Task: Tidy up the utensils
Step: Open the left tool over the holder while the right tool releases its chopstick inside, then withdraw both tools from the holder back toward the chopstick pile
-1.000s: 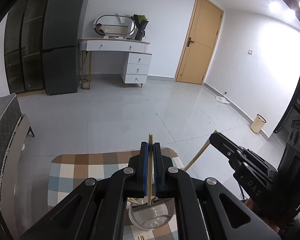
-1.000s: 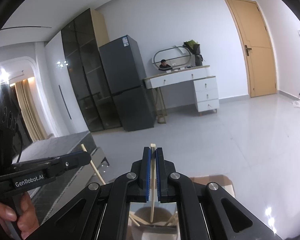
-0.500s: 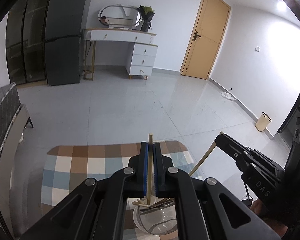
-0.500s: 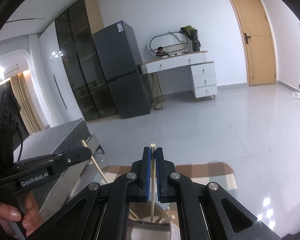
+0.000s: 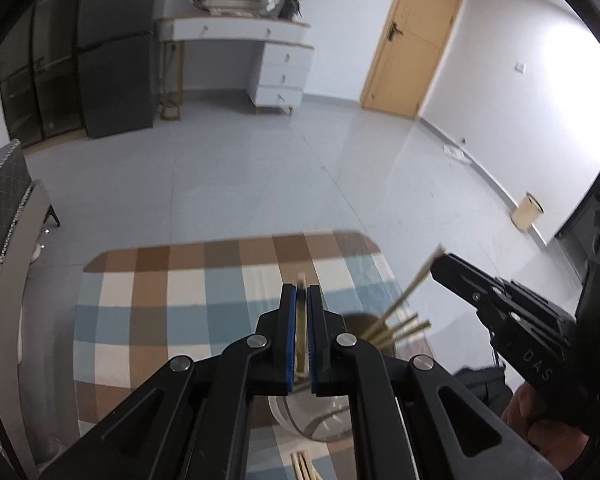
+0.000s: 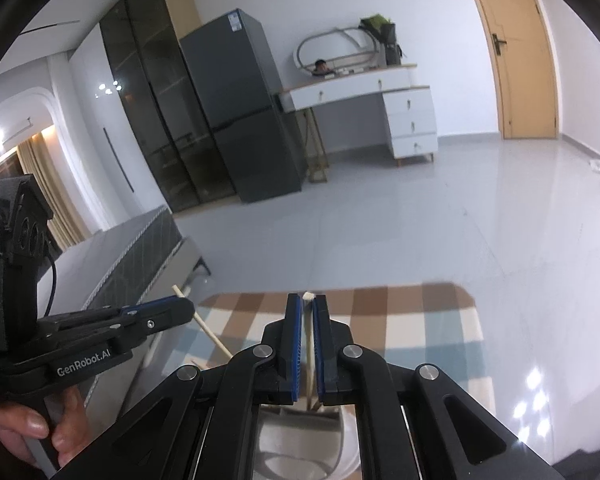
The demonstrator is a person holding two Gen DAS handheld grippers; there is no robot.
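Left wrist view: left hand-held gripper (image 5: 302,320) clamps a chopstick (image 5: 300,280) upright above the holder (image 5: 316,420)

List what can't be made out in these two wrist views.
- Left wrist: lower end of the chopstick in the left tool, hidden behind its fingers.
- Left wrist: container mostly covered by the tool body.
- Right wrist: container contents blocked by the right tool.
- Left wrist: loose chopsticks cut off by the bottom edge.
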